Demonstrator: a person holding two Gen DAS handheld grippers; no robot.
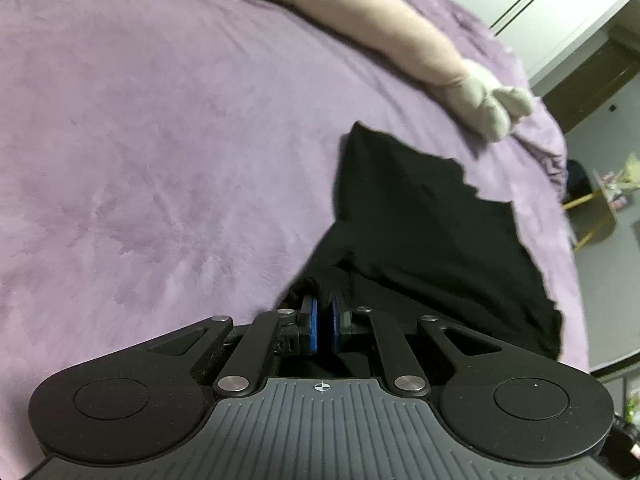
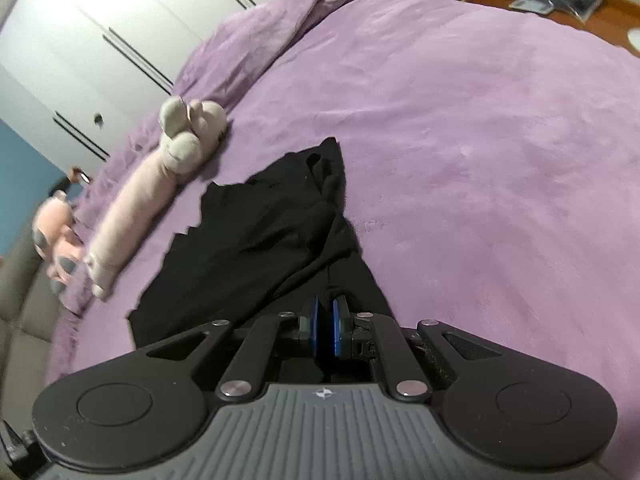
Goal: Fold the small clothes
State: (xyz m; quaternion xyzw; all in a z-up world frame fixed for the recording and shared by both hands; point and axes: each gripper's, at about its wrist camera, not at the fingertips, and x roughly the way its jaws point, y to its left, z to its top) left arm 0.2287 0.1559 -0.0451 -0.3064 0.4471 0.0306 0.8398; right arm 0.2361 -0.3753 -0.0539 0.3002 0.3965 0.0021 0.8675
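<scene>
Left wrist view: left gripper (image 1: 324, 326) clamped on black garment (image 1: 420, 232) | cloth trails to 1 o'clock | right gripper (image 2: 325, 326) clamped likewise, cloth (image 2: 264, 236) trailing to 11 o'clock | both equally near

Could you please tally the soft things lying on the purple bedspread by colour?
Black: 1, the black fabric garment, pinched by both claws.
Pale pink: 1, the long pale pink plush toy.
Brighter pink: 1, the pink plush toy with grey paws.
Total: 3

1. Dim, even indoor light; soft shadows, no glare.
2. Motion blur smears the plush toy (image 1: 384, 28) and the bed (image 1: 160, 140) edges.
3. Strong fisheye bending at borders; black garment (image 2: 264, 232) shows little detail.
</scene>
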